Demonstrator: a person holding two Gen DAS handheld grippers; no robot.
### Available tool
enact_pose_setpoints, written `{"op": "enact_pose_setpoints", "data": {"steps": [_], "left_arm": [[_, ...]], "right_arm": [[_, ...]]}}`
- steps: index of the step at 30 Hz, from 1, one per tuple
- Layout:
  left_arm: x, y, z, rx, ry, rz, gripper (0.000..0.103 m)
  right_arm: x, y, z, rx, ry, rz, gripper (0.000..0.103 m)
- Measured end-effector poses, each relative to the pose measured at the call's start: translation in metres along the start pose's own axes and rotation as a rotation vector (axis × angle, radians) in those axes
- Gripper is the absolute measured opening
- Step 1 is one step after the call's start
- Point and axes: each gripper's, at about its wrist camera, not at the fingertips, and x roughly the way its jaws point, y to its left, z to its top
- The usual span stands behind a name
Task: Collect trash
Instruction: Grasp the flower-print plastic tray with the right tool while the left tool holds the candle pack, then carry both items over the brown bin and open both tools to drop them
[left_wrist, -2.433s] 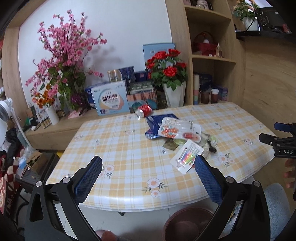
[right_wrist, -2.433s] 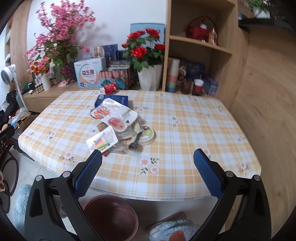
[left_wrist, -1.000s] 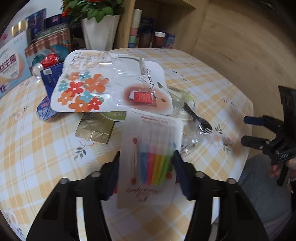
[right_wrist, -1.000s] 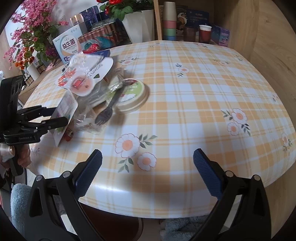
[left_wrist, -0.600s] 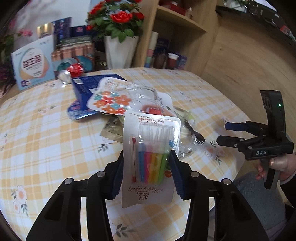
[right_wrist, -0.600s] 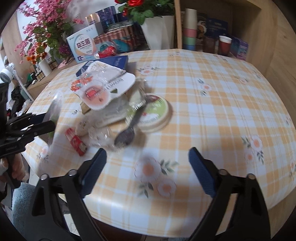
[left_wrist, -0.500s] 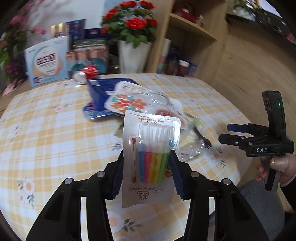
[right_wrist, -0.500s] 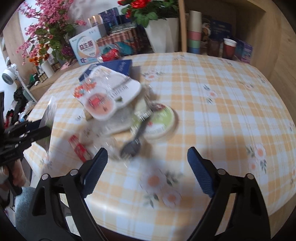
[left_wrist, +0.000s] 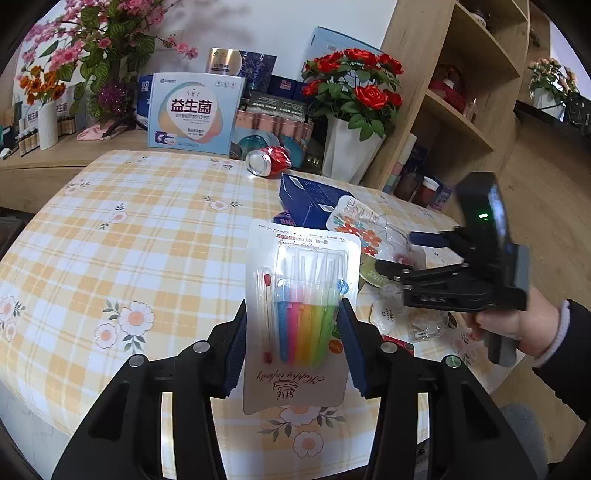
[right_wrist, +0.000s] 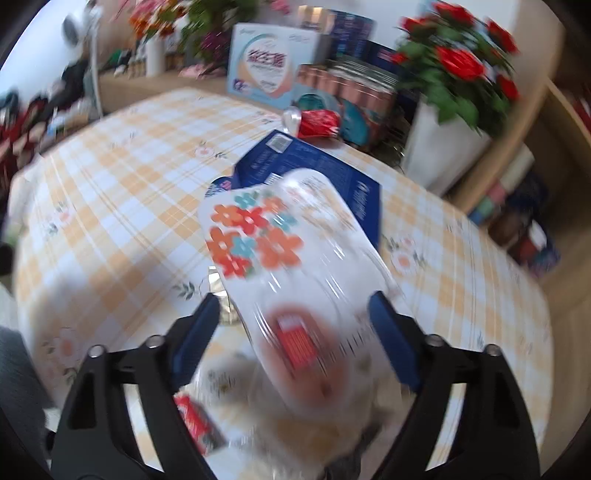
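Observation:
My left gripper (left_wrist: 291, 339) is shut on a clear pack of coloured candles (left_wrist: 303, 280), held up over the checked tablecloth (left_wrist: 129, 229). My right gripper (right_wrist: 295, 314) hangs over the trash pile. A flower-print blister pack (right_wrist: 266, 240) lies between its jaws, which are closing; a gap still shows at the left pad. In the left wrist view the right gripper (left_wrist: 406, 253) sits in a person's hand (left_wrist: 517, 325) at the right. A blue box (right_wrist: 314, 166), a crushed red can (right_wrist: 317, 120) and a small red packet (right_wrist: 195, 421) lie around the pack. The right wrist view is blurred.
Behind the table stand a white vase of red roses (left_wrist: 347, 147), a pale blue carton (left_wrist: 192, 114) and other boxes. A wooden shelf unit (left_wrist: 461, 110) rises at the right. A green-rimmed lid (left_wrist: 373, 273) and clear wrappers (left_wrist: 424, 325) lie under the right gripper.
My left gripper has lifted the candle pack off the pile and swung left. My right gripper has moved in over the flower-print pack, rolled, and its jaws have narrowed.

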Motion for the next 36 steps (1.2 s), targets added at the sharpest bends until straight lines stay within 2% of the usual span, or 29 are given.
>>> {"op": "enact_pose_setpoints", "data": {"steps": [3, 4, 6, 8, 17, 22, 29, 36], "left_arm": [[-0.007, 0.003, -0.002, -0.016, -0.023, -0.002, 0.045], [-0.008, 0.004, -0.003, -0.02, -0.027, -0.007, 0.045], [-0.011, 0.005, -0.004, -0.028, -0.032, -0.013, 0.045], [-0.015, 0.005, -0.006, -0.028, -0.04, -0.017, 0.045], [-0.034, -0.011, -0.007, -0.022, -0.066, -0.043, 0.045], [-0.055, -0.025, -0.006, -0.016, -0.078, -0.041, 0.045], [-0.096, -0.053, -0.016, 0.006, -0.08, -0.043, 0.046], [-0.133, -0.076, -0.04, 0.004, -0.072, -0.046, 0.046]], "right_arm": [[0.009, 0.017, 0.008, -0.111, 0.008, -0.062, 0.062], [0.009, 0.02, 0.01, -0.128, 0.012, -0.065, 0.052], [0.005, 0.019, 0.011, -0.117, 0.003, -0.053, 0.05], [-0.006, 0.013, 0.011, -0.096, -0.035, -0.048, 0.037], [-0.069, -0.038, 0.007, 0.14, -0.154, 0.02, 0.032], [-0.113, -0.045, -0.009, 0.229, -0.216, 0.062, 0.032], [-0.177, -0.038, -0.055, 0.362, -0.282, 0.128, 0.032], [-0.215, -0.018, -0.115, 0.457, -0.275, 0.176, 0.032]]}}
